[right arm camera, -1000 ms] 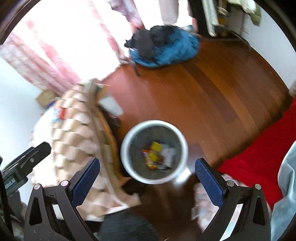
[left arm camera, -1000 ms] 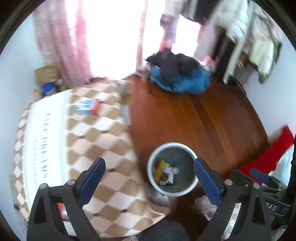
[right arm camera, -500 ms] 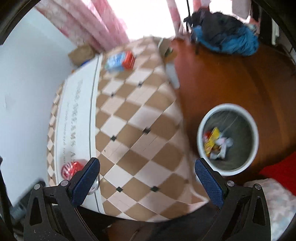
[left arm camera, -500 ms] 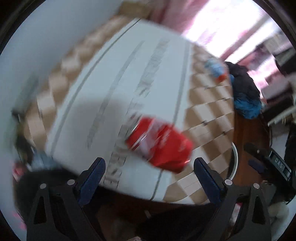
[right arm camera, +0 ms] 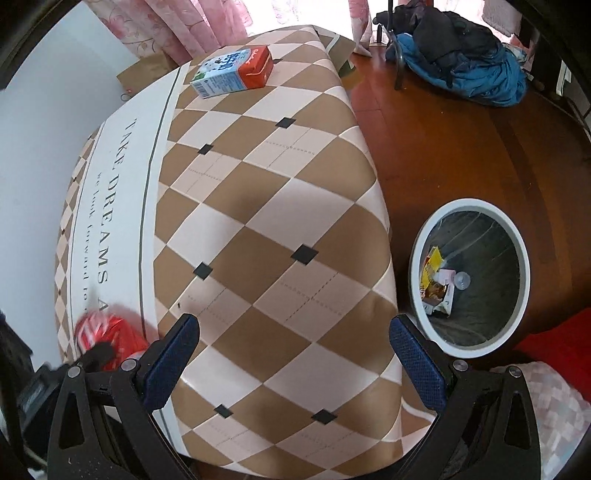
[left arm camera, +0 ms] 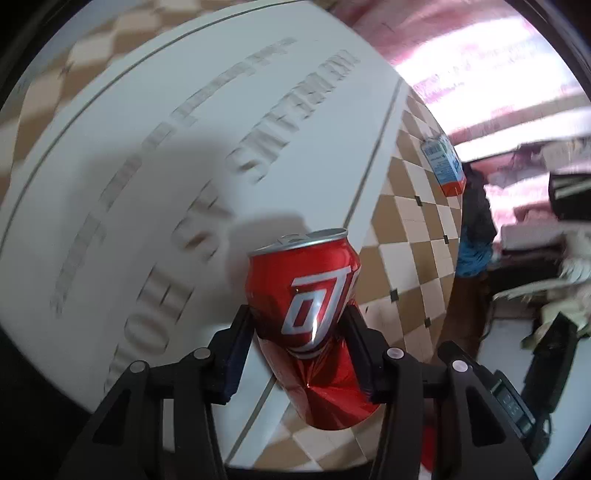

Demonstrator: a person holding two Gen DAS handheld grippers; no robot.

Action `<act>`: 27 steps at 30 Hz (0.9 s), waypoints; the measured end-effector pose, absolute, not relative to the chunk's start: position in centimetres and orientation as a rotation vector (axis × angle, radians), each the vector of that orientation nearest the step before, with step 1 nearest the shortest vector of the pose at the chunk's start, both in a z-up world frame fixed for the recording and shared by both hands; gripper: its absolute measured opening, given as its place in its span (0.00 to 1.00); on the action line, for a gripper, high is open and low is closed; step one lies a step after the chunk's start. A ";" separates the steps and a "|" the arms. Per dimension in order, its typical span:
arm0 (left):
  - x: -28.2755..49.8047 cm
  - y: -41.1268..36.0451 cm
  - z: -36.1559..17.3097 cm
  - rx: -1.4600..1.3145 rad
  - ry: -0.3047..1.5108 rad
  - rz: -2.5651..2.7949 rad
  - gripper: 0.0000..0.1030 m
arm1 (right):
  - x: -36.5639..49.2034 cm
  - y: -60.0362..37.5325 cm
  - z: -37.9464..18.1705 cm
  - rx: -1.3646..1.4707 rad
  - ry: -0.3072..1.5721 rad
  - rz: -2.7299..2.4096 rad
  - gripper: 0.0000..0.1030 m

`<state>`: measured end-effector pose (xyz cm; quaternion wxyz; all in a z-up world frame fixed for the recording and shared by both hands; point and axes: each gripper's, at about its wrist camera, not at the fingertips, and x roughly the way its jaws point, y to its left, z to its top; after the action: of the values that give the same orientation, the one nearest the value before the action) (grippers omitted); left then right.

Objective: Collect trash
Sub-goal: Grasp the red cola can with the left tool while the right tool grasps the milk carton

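A red aluminium drink can (left arm camera: pixel 308 317) is being pinched by the left gripper (left arm camera: pixel 301 325) at the near edge of the checkered tablecloth-covered table (right arm camera: pixel 258 206). The right gripper (right arm camera: pixel 293 354) is being held spread wide, gripping nothing, above that edge, beside the round white trash bin (right arm camera: pixel 522 258). A blue-and-red milk carton (right arm camera: pixel 234 72) is lying at the far edge.

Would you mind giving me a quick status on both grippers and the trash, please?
Left gripper shut on red can. Right gripper open, empty, over the table. Milk carton on the table's far end. Bin on the floor beside it, nothing blocking.

Checkered desk (right arm camera: pixel 280 206) near pink curtains (right arm camera: pixel 192 26), blue clothes heap (right arm camera: pixel 476 70) on wooden floor (right arm camera: pixel 461 155).
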<state>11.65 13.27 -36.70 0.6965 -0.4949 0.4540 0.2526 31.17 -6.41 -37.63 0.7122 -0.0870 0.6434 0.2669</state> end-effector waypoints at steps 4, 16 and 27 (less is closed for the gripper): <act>14.8 13.8 -35.5 -0.921 1.046 0.552 0.43 | 32.5 -6.1 -37.6 -0.199 1.434 0.588 1.00; 25.3 22.6 -32.8 -0.560 1.051 0.661 0.43 | 41.3 3.4 -34.7 -0.355 1.391 0.697 1.00; 30.9 27.7 -34.7 -0.550 1.117 0.590 0.45 | 48.5 17.0 -37.2 -0.787 1.332 0.804 1.00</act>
<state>30.88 27.75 -34.75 0.7720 -0.2537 0.5152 0.2723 48.49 17.01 -37.16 0.6434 -0.3453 0.5850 0.3530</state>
